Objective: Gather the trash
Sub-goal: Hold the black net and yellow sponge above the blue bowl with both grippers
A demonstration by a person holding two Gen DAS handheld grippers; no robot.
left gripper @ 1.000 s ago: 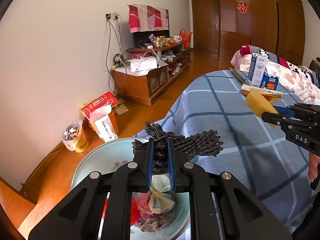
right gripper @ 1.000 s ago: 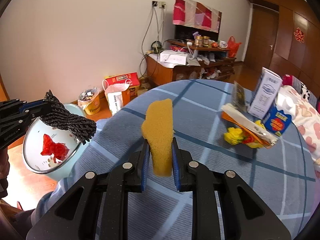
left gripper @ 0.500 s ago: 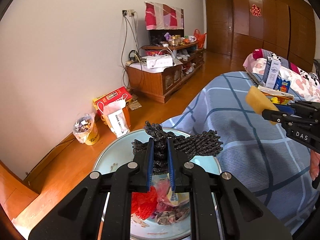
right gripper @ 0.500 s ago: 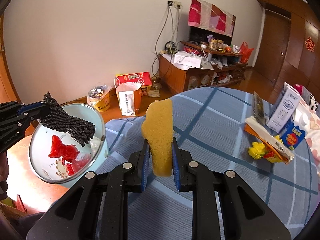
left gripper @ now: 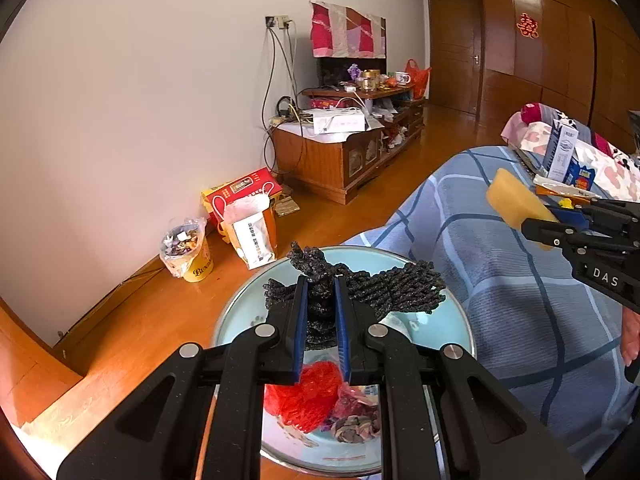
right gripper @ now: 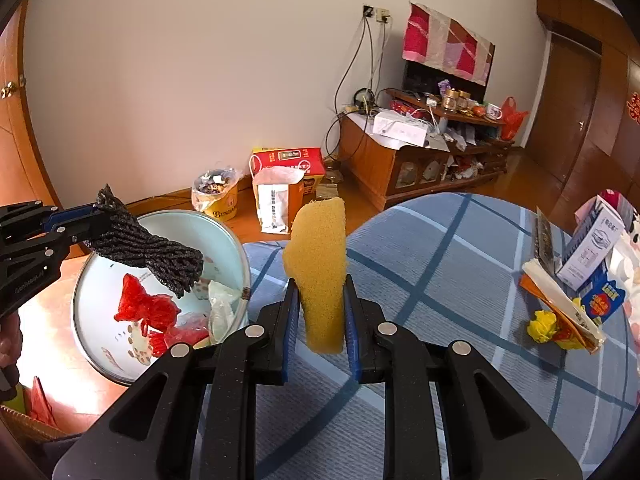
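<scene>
Wood floor [left gripper: 132, 332] runs along a white wall, and a blue checked bed [right gripper: 460, 264] sits beside a pale blue basin [left gripper: 240, 312]. Left gripper [left gripper: 320, 304] has its jaws closed on a black woven rope bundle [left gripper: 384, 288] above the basin; its long side points toward 3 o'clock. Right gripper [right gripper: 320, 312] squeezes a yellow sponge [right gripper: 320, 264] over the bed, standing tall toward 12 o'clock. Red netting [left gripper: 304, 400] lies in the basin.

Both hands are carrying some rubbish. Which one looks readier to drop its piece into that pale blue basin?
Left. Its black mesh bundle hangs directly over the basin, while the right's yellow sponge is beside it, over the blue bedspread.
</scene>
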